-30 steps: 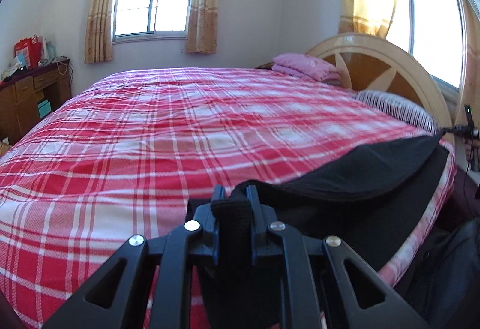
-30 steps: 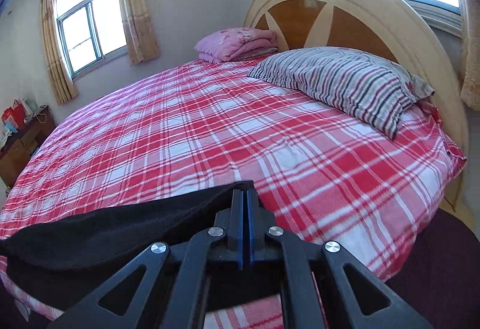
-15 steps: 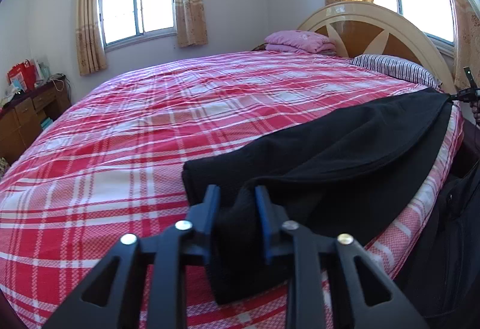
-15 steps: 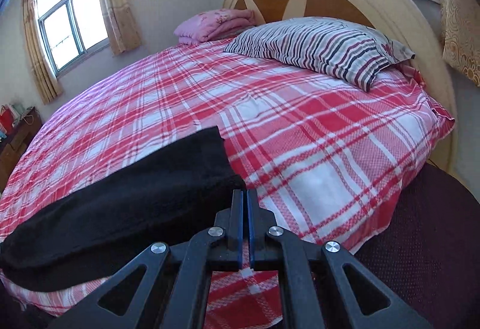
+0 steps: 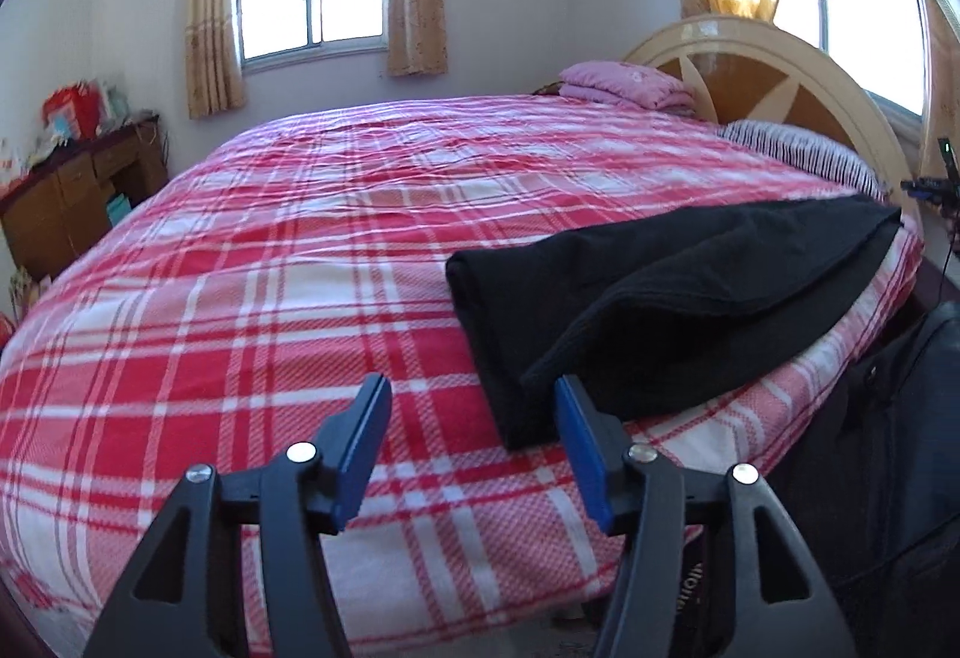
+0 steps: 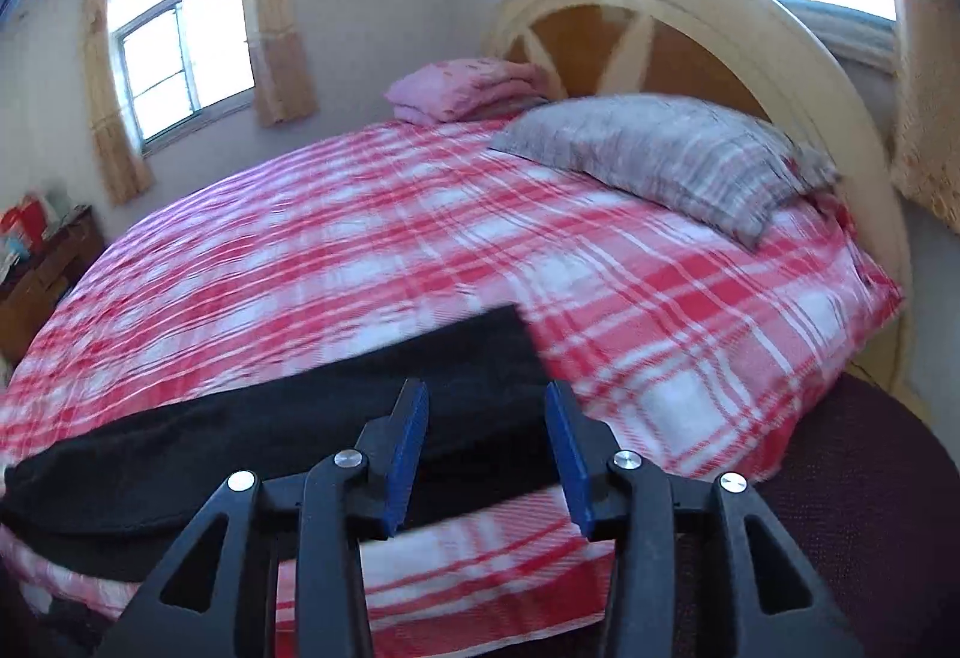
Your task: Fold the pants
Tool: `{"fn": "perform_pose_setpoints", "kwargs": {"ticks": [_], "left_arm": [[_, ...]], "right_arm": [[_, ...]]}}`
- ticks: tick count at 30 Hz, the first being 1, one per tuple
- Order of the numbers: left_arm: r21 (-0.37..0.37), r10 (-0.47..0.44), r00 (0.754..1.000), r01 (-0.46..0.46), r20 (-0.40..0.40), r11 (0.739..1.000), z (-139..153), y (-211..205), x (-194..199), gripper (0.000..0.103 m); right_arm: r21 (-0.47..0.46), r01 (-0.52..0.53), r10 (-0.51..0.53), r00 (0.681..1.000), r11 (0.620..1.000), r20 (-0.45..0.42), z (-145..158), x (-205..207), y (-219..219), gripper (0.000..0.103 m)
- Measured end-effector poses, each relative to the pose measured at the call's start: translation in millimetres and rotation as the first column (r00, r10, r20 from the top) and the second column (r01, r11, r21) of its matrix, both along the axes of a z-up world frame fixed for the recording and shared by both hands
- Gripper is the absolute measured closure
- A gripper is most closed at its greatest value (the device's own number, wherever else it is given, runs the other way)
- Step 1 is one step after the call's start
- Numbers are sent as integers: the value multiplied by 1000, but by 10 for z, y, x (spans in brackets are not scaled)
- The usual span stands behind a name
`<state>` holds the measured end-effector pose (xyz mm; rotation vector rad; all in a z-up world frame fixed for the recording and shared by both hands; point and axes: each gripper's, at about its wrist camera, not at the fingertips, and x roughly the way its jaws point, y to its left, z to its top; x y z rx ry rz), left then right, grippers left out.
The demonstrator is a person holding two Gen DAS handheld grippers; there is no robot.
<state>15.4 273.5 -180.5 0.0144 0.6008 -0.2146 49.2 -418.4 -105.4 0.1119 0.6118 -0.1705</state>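
Note:
Black pants lie folded lengthwise along the near edge of the bed with the red plaid cover. In the left wrist view my left gripper is open and empty, just short of the pants' near end, which lies by its right finger. In the right wrist view the pants stretch off to the left, and my right gripper is open and empty, hovering over their right end. The right gripper also shows far right in the left wrist view.
A striped pillow and a folded pink blanket lie by the round headboard. A wooden desk stands by the far wall. A dark bag sits beside the bed.
Both grippers let go of the pants and opened wide. The pants dropped flat onto the bed, and both grippers drew back a little.

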Motion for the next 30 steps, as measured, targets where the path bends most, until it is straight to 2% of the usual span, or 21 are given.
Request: {"fn": "perform_pose_setpoints", "kwargs": {"ticks": [3,5,7,11,13,14,15,18,20,22,23,26,30], "left_arm": [[-84,33,999,-33,0,996,91,149,-29,44],[-144,75,997,-76,-15,987,161,238,58,44],[-199,70,997,-73,-22,977,206,255,172,47],[-196,47,998,-56,-50,979,231,58,497,47],[-180,35,995,-51,-92,982,171,-48,649,49],[-169,28,994,-46,-109,985,133,-101,723,57],[-157,20,991,-41,-136,987,80,-152,794,59],[-125,49,977,-76,-208,989,-59,-219,938,60],[-142,60,973,-93,-222,985,-100,-199,949,60],[-156,72,972,-109,-225,982,-101,-181,951,61],[-157,75,974,-110,-216,981,-88,-186,941,70],[-133,82,977,-109,-198,985,-50,-217,929,85],[-144,75,972,-110,-224,983,-74,-207,963,93]], "right_arm": [[-99,-134,135,991,986,1,91,76,555,60],[-196,-214,217,976,957,-4,103,121,939,60],[-284,-295,305,952,912,-11,85,164,1353,60],[-238,-426,435,900,873,-19,27,280,1798,60],[-218,-457,463,886,862,-24,-41,355,2012,60],[-209,-466,472,881,859,-27,-70,378,2044,60],[-193,-483,486,873,854,-33,-113,393,2117,60],[-174,-525,523,850,833,-62,-274,385,2286,60],[-183,-547,541,837,817,-89,-367,337,2360,60],[-181,-555,545,832,812,-105,-433,335,2383,60],[-173,-557,546,831,813,-110,-453,344,2363,60],[-146,-546,535,838,825,-111,-480,368,2338,60],[-110,-523,514,852,845,-101,-462,394,2282,60]]}}
